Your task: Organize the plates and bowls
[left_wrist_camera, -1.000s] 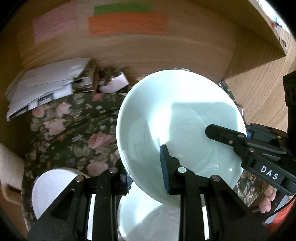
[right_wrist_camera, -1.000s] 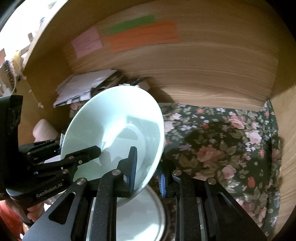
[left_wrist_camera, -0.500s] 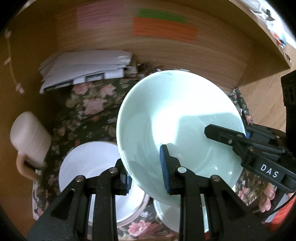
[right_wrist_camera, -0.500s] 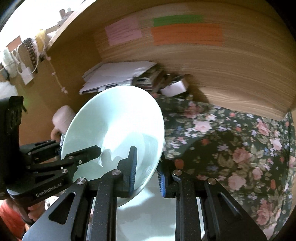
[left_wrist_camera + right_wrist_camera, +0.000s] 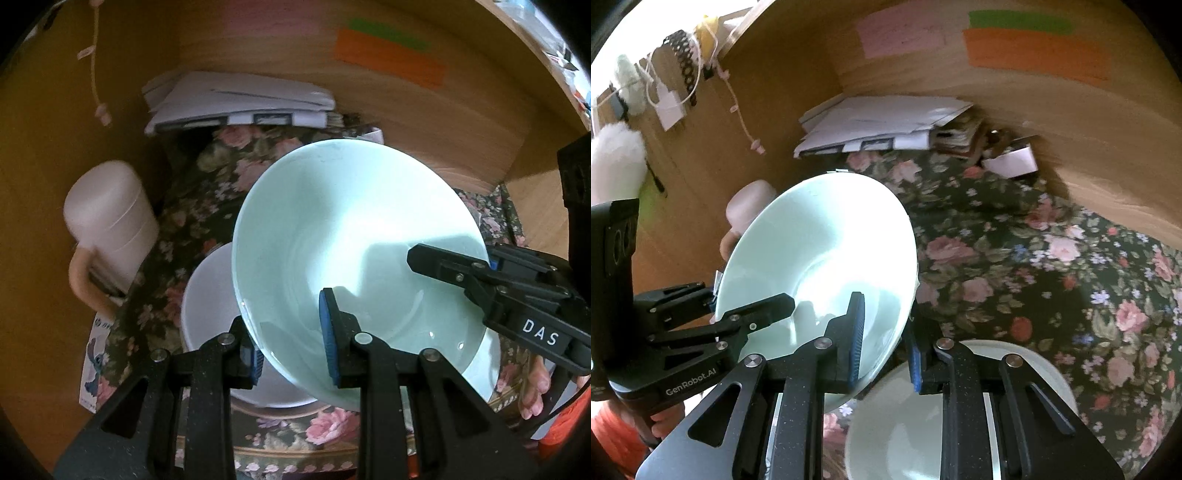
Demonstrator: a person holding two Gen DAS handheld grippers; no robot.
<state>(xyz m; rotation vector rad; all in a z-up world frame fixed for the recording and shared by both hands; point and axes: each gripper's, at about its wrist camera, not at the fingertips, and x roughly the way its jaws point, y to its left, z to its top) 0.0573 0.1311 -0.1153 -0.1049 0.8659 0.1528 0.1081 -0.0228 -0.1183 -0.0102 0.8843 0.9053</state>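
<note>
Bowl held: pale mint-green glazed ceramic bowl (image 5: pixel 354 258), tilted, lifted above the flowered dark cloth on the bench (image 5: pixel 1034 266).
Left claw (image 5: pixel 291 350): closed on the bowl's near rim at 6 o'clock in the left wrist view, one blue pad inside, one outside.
Right claw (image 5: pixel 886 354): clamped tight on the same bowl's rim, at 4 o'clock of the bowl in its own view; it enters the left view at 3 o'clock.
Below the bowl: white round ceramic bowl (image 5: pixel 210 314) on the cloth, at 8 o'clock of the held bowl.
Second dish: pale green dish (image 5: pixel 905 424) under the right claw.
Far side: stack of white papers (image 5: pixel 236 99) at 12 o'clock; pale pink lidded mug (image 5: pixel 110 229) at 9 o'clock.
</note>
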